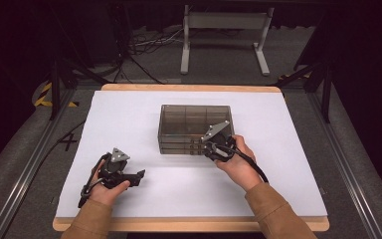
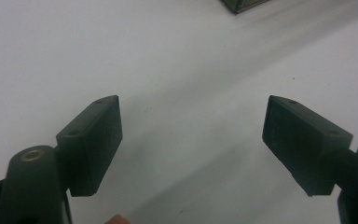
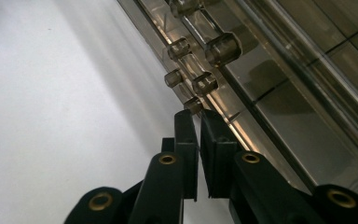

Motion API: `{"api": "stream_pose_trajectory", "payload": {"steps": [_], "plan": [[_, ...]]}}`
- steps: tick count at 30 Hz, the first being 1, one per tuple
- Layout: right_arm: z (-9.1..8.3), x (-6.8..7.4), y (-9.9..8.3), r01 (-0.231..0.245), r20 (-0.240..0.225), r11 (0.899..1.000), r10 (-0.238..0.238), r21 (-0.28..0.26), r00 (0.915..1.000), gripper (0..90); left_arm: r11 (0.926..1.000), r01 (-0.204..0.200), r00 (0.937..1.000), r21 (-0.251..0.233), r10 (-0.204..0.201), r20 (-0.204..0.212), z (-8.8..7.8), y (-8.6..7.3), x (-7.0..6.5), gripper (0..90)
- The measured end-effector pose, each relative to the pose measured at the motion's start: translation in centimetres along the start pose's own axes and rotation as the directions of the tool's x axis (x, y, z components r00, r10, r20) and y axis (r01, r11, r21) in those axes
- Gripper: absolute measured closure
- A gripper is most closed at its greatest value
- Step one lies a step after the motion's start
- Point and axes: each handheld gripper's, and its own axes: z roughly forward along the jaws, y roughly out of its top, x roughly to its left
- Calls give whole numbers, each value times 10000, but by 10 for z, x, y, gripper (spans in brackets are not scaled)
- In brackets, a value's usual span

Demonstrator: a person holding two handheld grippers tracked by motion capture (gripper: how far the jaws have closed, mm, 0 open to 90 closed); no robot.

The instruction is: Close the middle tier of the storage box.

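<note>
A smoky see-through drawer box (image 1: pixel 195 119) stands mid-table, its front facing me. My right gripper (image 1: pixel 203 145) is at the right part of that front. In the right gripper view its jaws (image 3: pixel 198 114) stand only a thin slit apart, tips just short of the lowest of several clear knobs (image 3: pixel 193 105) on the drawer fronts (image 3: pixel 284 93); nothing is pinched between the pads. My left gripper (image 1: pixel 140 177) rests low on the white table at the front left, wide open, with bare tabletop between its jaws (image 2: pixel 191 135).
A white sheet (image 1: pixel 129 114) covers the wooden table. A corner of the box (image 2: pixel 242 3) shows at the top edge of the left gripper view. Cables and a white table frame (image 1: pixel 224 30) lie on the floor beyond the far edge.
</note>
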Motion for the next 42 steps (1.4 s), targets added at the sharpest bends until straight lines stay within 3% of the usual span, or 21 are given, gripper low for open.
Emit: {"api": "stream_pose_trajectory", "payload": {"steps": [13, 22, 32, 42], "plan": [[-23, 6, -7, 454, -1107, 9970, -523, -633, 9925, 739, 10000, -19, 10000, 3, 19, -12, 0, 0, 0, 205], [-38, 7, -13, 348, -1723, 9936, -530, -1072, 9836, 629, 10000, 44, 10000, -67, -44, 27, -1, 0, 0, 205], [-50, 3, -27, 244, -1833, 9907, -490, -1340, 9818, 549, 9999, 77, 10000, -116, -77, 34, -4, 1, -1, 204], [-65, -9, -51, -343, -1513, 9868, 101, -1585, 9884, 501, 9998, 97, 9999, -177, -96, 32, -4, 1, 1, 203]]}}
